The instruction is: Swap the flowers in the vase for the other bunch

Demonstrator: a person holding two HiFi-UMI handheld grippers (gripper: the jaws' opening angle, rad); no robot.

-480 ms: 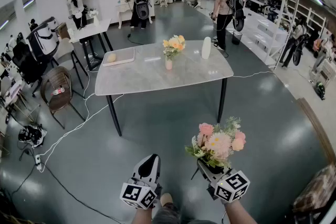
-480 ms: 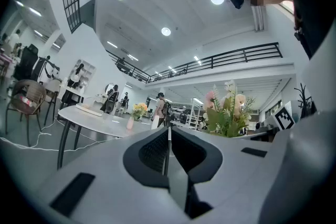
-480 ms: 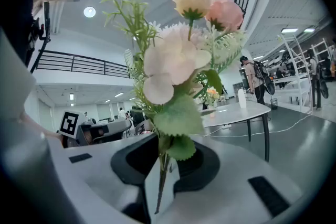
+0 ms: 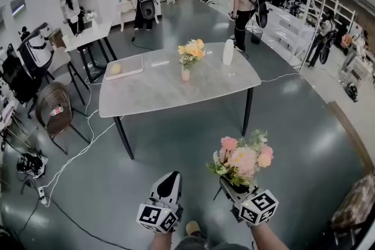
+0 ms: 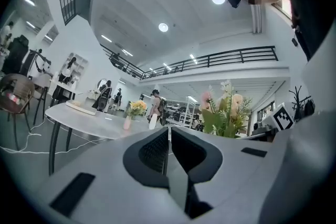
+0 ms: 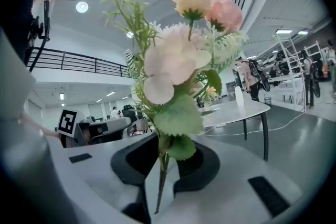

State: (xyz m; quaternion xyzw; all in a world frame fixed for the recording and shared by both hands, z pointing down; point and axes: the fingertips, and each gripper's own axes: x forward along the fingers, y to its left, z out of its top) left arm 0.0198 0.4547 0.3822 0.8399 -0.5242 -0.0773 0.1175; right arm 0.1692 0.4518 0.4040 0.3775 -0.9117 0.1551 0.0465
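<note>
Grey stone bench [image 4: 152,88] well ahead; right tool [image 4: 231,187] grips pink-flower bunch [image 4: 243,158], left tool [image 4: 168,183] closed, empty. Carrying step; next, empty pale vase [image 4: 186,74].

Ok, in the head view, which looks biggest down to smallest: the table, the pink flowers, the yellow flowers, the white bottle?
1. table
2. pink flowers, but they are nearest the camera, so that may fool you
3. yellow flowers
4. white bottle, about as tall as the yellow flowers, only thinner
</note>
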